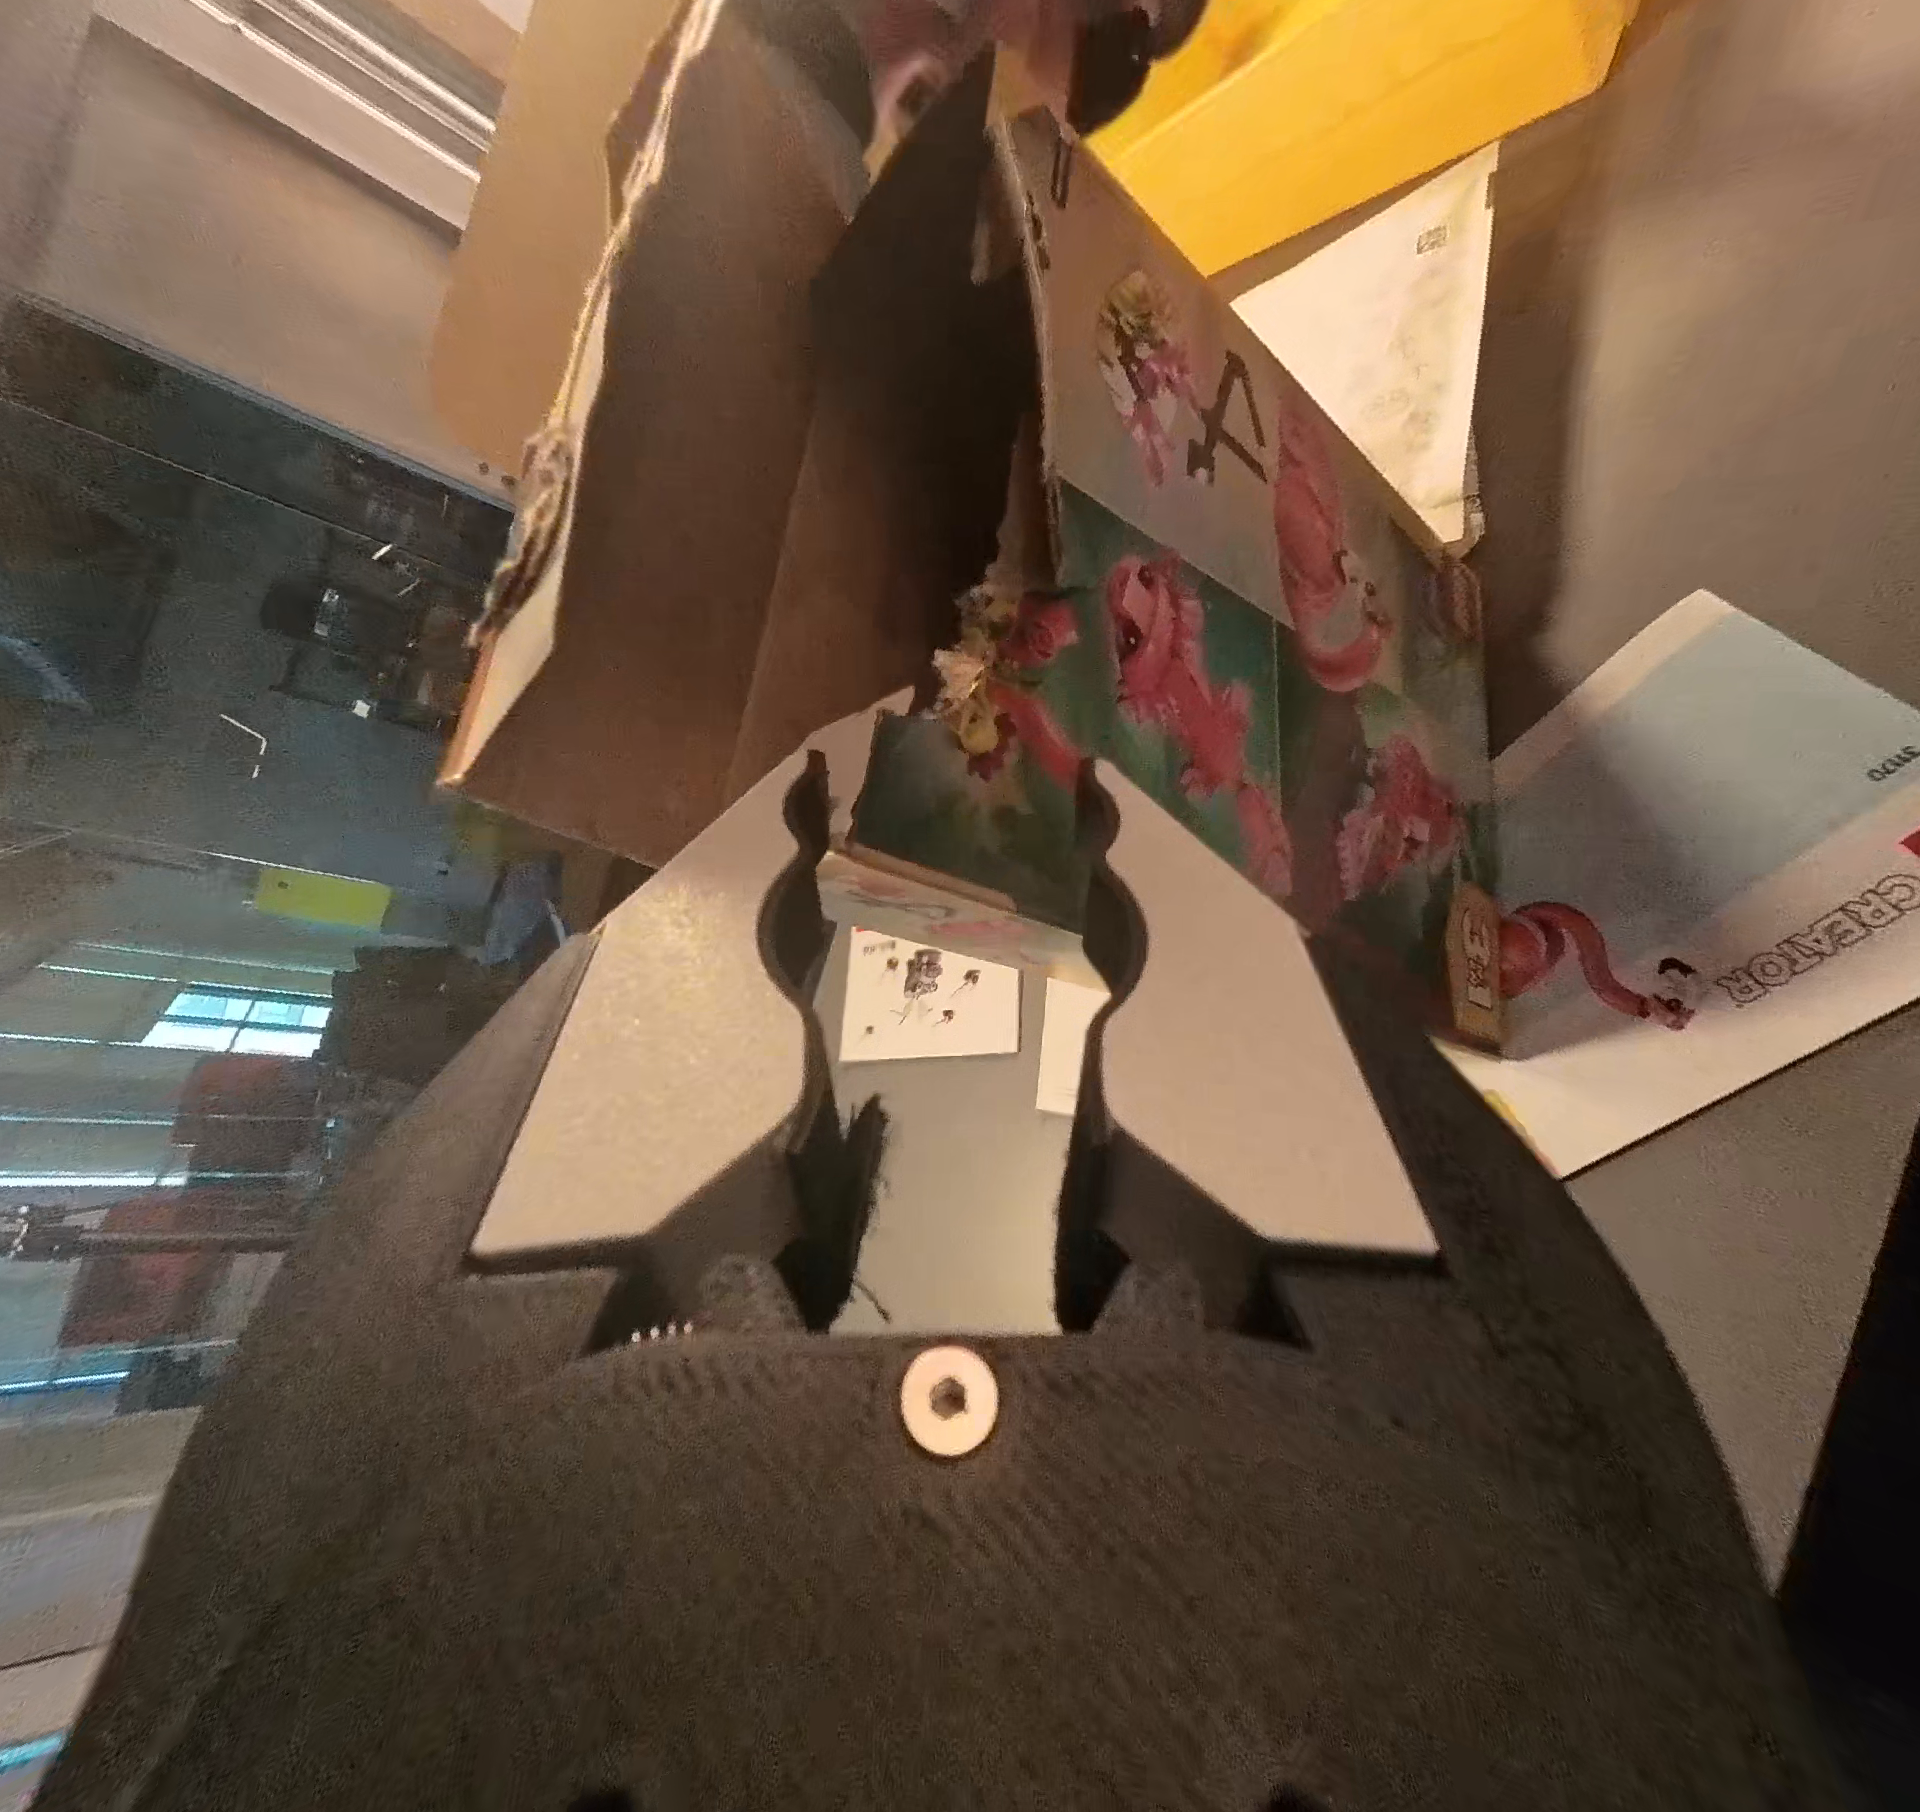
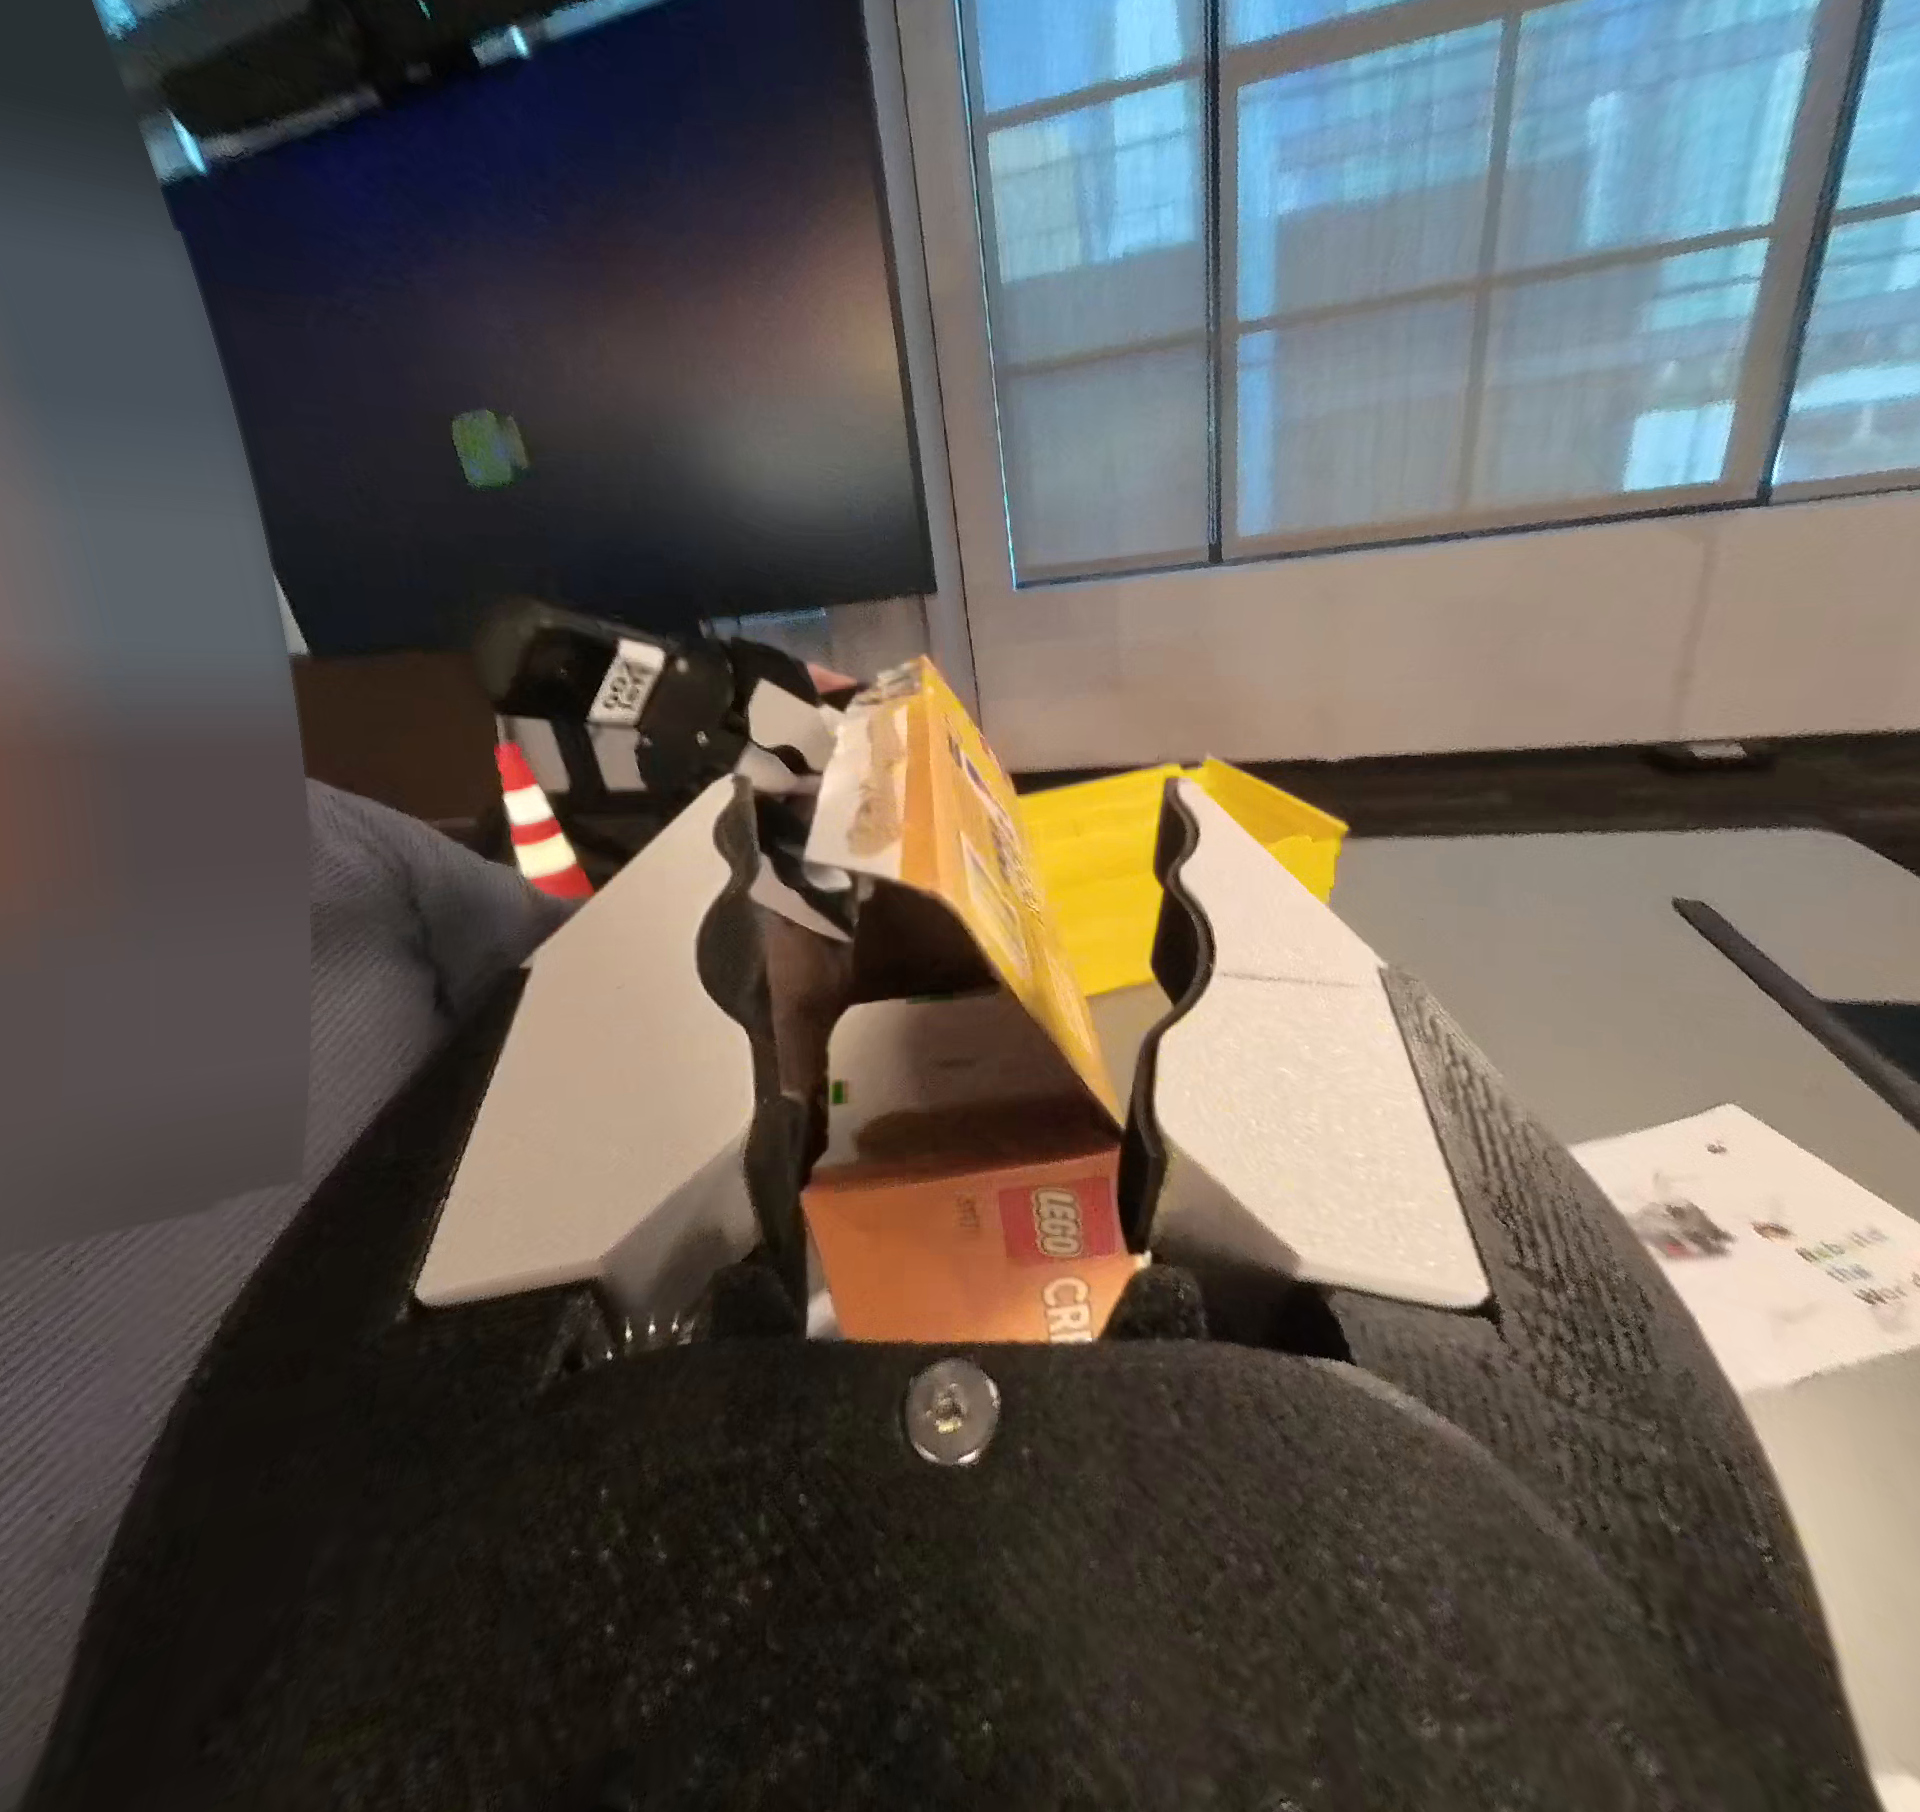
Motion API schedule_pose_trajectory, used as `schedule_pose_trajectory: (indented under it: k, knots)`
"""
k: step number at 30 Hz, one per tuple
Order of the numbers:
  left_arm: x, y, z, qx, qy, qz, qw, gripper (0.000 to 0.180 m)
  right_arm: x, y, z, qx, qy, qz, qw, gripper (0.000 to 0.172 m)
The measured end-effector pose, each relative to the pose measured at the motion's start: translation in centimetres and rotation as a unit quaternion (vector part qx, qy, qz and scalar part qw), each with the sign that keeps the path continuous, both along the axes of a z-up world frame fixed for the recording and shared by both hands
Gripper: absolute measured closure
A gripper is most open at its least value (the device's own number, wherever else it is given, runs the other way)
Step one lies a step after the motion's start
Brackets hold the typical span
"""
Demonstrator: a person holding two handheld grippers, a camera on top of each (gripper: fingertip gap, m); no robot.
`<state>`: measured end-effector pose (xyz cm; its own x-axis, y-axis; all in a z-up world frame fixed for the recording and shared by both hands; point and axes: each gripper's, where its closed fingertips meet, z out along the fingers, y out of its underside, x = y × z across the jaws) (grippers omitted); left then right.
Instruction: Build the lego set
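A cardboard toy-brick box with pink flamingo pictures [image 1: 1195, 640] is held up off the grey table [image 2: 1558, 931], with its torn end open. My right gripper [image 2: 951, 827] is shut on the box's orange closed end [image 2: 966, 1232], and both pads press on its sides. My left gripper [image 1: 956, 806] is at the open end. A green flap of the box [image 1: 966, 827] stands between its fingers. The right finger touches it, and a slim gap shows at the left finger. The left gripper also shows in the right wrist view [image 2: 769, 754], at the box's far flap.
A yellow bin [image 2: 1268, 827] stands on the table beyond the box. A printed booklet [image 1: 1662, 827] and small paper sheets [image 1: 925, 1004] lie on the table. A red-and-white cone [image 2: 535, 827] stands far left. A person's grey sleeve [image 2: 395, 931] is at the left. Tip to tip, the grippers are about 15 cm apart.
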<state>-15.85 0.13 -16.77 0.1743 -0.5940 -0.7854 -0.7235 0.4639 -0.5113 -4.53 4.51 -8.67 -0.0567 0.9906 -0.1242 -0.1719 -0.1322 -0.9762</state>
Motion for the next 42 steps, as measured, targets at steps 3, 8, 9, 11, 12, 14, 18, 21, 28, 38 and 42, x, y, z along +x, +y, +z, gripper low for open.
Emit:
schedule_pose_trajectory:
  k: [3, 8, 9, 11, 12, 14, 18, 21, 28, 38, 42]
  knots:
    - [0.0, 0.0, 0.0, -0.006, -0.002, -0.001, 1.000, 0.132, -0.8, -0.3, -1.3, 0.043, -0.084, 0.000, 0.995, 0.127]
    - [0.0, -0.1, -0.1, -0.010, -0.017, -0.001, 1.000, 0.130, -1.0, -1.4, -3.1, 0.118, -0.163, -0.016, 0.980, 0.143]
    - [0.0, -0.1, -0.1, -0.012, -0.019, -0.002, 1.000, 0.129, -1.0, -1.6, -3.5, 0.135, -0.177, -0.021, 0.975, 0.145]
    - [0.0, -0.2, -0.2, -0.012, -0.018, -0.005, 1.000, 0.125, -1.0, -1.7, -4.2, 0.172, -0.201, -0.040, 0.964, 0.148]
    - [0.0, -0.3, -0.3, -0.012, -0.016, -0.008, 1.000, 0.123, -1.0, -1.9, -4.3, 0.186, -0.203, -0.048, 0.960, 0.149]
    - [0.2, -1.2, 0.2, -0.006, -0.031, -0.037, 0.999, 0.129, -0.8, -2.4, -4.3, 0.199, -0.204, -0.049, 0.957, 0.151]
    - [-0.3, -2.7, 3.0, -0.014, -0.125, -0.084, 0.988, 0.138, -0.6, -2.6, -4.5, 0.231, -0.208, -0.063, 0.948, 0.153]
    - [-0.3, -2.6, 4.3, -0.040, -0.182, -0.105, 0.977, 0.130, -0.5, -2.4, -4.5, 0.234, -0.210, -0.068, 0.947, 0.155]
    - [-1.0, -3.6, 5.9, -0.052, -0.222, -0.144, 0.963, 0.123, -0.2, -2.4, -4.6, 0.247, -0.212, -0.074, 0.942, 0.156]
    - [0.0, -0.3, 4.4, -0.012, -0.110, -0.038, 0.993, 0.127, -2.2, -3.3, -5.1, 0.283, -0.243, -0.064, 0.926, 0.156]
    - [0.9, -0.7, 2.7, -0.082, -0.093, -0.063, 0.990, 0.153, -2.2, -3.1, -5.2, 0.263, -0.242, -0.065, 0.932, 0.155]
